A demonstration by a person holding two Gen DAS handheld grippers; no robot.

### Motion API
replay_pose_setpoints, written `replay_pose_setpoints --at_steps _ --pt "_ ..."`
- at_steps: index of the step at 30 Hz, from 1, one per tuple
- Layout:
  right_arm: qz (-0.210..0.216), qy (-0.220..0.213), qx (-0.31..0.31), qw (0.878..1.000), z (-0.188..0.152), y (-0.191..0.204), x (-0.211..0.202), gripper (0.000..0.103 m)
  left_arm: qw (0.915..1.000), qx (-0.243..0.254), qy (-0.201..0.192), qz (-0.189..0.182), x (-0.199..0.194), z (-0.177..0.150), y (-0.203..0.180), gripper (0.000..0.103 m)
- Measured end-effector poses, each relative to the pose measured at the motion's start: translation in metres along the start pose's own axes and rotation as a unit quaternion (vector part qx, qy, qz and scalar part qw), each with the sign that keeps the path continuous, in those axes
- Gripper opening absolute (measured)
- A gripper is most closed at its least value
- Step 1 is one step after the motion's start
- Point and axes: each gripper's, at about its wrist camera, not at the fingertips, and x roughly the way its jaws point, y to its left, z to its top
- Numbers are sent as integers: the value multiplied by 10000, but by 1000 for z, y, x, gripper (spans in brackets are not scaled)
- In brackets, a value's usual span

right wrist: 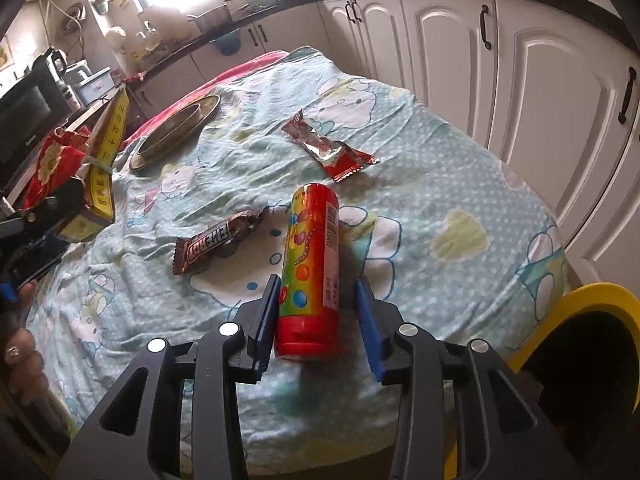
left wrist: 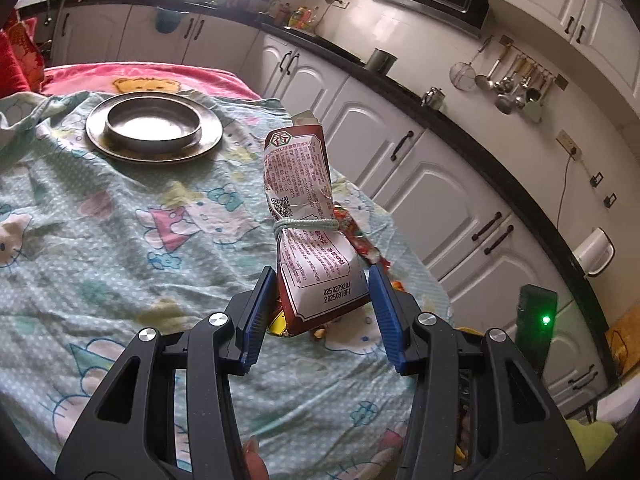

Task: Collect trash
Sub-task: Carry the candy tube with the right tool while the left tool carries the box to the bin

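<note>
Fingers of the left gripper (left wrist: 320,304) pinch a crushed carton (left wrist: 304,184), held above the tablecloth (left wrist: 120,240). Those of the right gripper (right wrist: 316,312) stand slightly apart around a candy tube (right wrist: 312,264) lying on it. Next, I judge, they must close, then carry it to the yellow-rimmed bin (right wrist: 600,296), whose dark inside I cannot read.

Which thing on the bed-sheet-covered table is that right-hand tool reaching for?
On the cartoon-print cloth, look between the blue pads of the right gripper: a candy tube lies there. Unlike the flat brown wrapper and red foil wrapper nearby, it is a round red cylinder with coloured dots.
</note>
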Motion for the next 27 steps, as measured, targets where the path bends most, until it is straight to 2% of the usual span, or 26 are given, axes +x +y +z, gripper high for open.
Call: replay_pose_setpoints --at_steps 1,6,11,27 --pt "15 -4 -62 10000 1 1 -1 27 10000 25 5 -20 0 0 -3 40" --pt "14 -176 -23 9998 8 -7 -18 27 9998 148 15 -120 -2 -1 -15 40" --pt "-93 -558 120 9983 13 -26 -52 27 9993 294 30 -227 -3 -3 -29 40" --pt "-502 -1429 293 9880 -10 -63 -139 27 9949 831 180 -548 3 -18 -83 40"
